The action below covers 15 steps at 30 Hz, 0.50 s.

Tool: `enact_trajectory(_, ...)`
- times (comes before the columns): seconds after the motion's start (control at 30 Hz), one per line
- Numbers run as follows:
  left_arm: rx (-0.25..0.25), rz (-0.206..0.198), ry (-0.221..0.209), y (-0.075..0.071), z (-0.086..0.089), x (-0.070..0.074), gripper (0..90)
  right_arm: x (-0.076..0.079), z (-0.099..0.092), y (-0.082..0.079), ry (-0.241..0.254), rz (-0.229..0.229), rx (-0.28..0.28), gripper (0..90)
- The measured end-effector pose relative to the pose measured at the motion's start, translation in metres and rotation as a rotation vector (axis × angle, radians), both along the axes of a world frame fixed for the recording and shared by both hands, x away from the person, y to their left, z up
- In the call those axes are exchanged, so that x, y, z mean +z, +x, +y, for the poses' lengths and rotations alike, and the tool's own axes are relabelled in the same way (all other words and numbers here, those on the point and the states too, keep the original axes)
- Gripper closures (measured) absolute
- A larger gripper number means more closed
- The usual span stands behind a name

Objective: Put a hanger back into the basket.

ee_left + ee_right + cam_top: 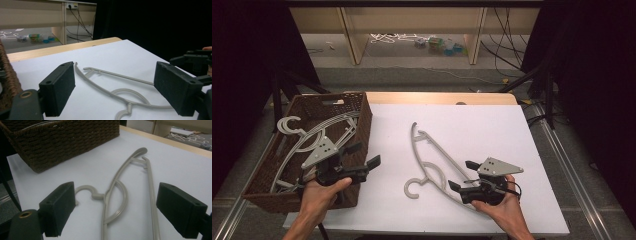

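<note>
A grey plastic hanger (443, 153) lies flat on the white table (482, 120), hook toward the near edge. My right gripper (463, 175) rests just right of its lower end, open, with the hanger (152, 195) on the table ahead of the jaws, not between the pads. My left gripper (363, 155) hovers beside the near right corner of a brown wicker basket (364, 117), open and holding nothing. In the left gripper view the hanger (120, 75) lies beyond the wide-apart pads, with the right gripper (195, 61) at the far right.
The basket wall (70, 140) stands on the table's left part and holds several grey hangers (312, 135). A wooden strip (437, 97) edges the table's far side. Beyond it are shelf legs, cables and small items on the floor.
</note>
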State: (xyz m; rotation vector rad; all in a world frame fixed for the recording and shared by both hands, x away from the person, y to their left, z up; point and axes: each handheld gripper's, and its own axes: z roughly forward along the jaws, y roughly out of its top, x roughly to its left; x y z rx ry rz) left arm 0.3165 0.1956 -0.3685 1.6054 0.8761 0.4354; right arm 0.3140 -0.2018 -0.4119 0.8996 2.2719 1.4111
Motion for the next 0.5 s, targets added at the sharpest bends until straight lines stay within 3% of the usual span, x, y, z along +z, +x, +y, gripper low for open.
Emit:
enact_trajectory(0.17, -0.01, -0.008, -0.006, -0.004, -0.004, -0.005, 17.1, -0.001, -0.002, 0.0, 0.009, 0.003, -0.005, 16.7)
enact_trajectory(0.23, -0.014, -0.017, -0.003, -0.009, -0.009, -0.013, 17.1, -0.001, -0.002, 0.0, 0.005, 0.002, -0.006, 16.6)
enact_trajectory(0.33, -0.012, -0.021, -0.007, -0.011, -0.011, -0.018, 17.2, -0.001, -0.003, 0.0, 0.003, -0.018, -0.005, 16.6)
enact_trajectory(0.5, -0.004, -0.043, 0.009, -0.02, -0.018, -0.03, 17.3, -0.001, -0.002, -0.001, 0.007, -0.001, -0.003, 16.6)
